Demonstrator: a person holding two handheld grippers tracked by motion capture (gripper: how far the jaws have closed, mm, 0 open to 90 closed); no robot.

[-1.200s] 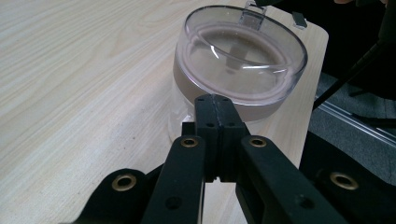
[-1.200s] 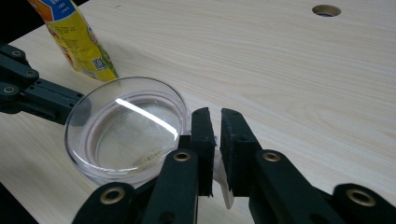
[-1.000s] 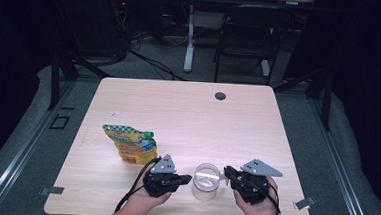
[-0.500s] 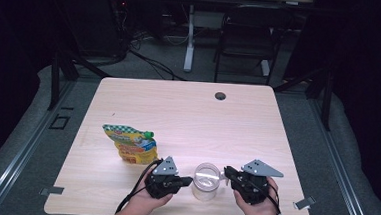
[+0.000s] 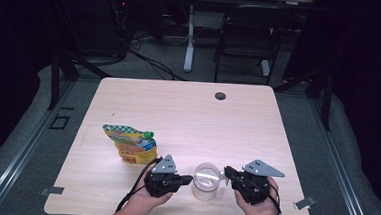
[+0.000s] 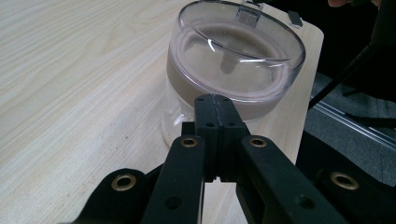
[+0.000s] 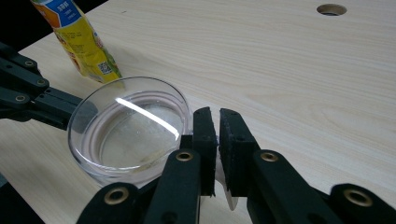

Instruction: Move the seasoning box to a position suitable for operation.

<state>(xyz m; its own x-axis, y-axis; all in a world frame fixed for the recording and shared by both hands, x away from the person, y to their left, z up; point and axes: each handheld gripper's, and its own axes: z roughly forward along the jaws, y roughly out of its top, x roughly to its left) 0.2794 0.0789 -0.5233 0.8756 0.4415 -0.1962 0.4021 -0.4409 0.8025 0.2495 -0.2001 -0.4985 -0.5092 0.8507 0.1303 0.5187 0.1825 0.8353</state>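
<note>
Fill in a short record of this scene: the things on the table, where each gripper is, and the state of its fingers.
table: light wood
clear cup: upright near the front edge
pouch: yellow, standing left of the cup
left gripper: at the cup's left side, fingers shut on nothing
right gripper: at the cup's right side, fingers shut on the cup's handle tab

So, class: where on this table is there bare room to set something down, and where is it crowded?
Free: the table from the pouch back to the cable hole, plus its right side. Crowded: the near edge, where both grippers flank the clear cup.
</note>
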